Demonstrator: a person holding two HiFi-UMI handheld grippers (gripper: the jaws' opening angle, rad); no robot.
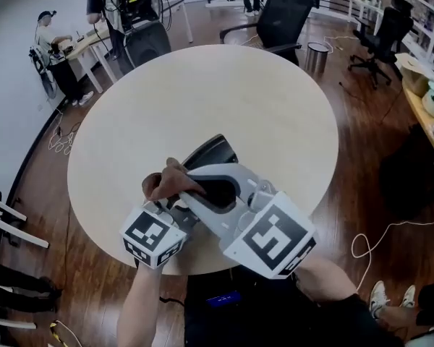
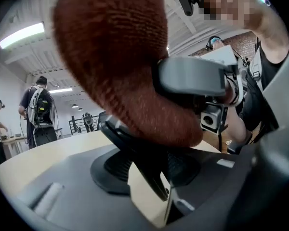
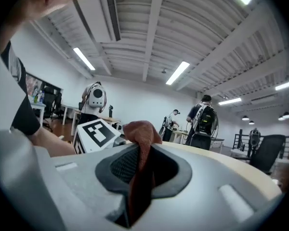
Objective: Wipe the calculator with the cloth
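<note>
Two tongs, both gripping: my left tongs (image 2: 159, 179) pinch the black calculator (image 1: 214, 152), held tilted over the round tabletop (image 1: 202, 85). My right tongs (image 3: 137, 179) clamp the brown cloth (image 3: 140, 129), which is bunched against the calculator.

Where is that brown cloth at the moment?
The cloth is pinched in the right gripper, low and centre in the head view, by the dark calculator held by the left gripper, above the table's near edge.

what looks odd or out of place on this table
The calculator isn't lying flat. It's tilted up over the table, clamped in the left gripper. The cloth, pinched in the right gripper, is bunched over its top. Nothing looks spilled or damaged.
</note>
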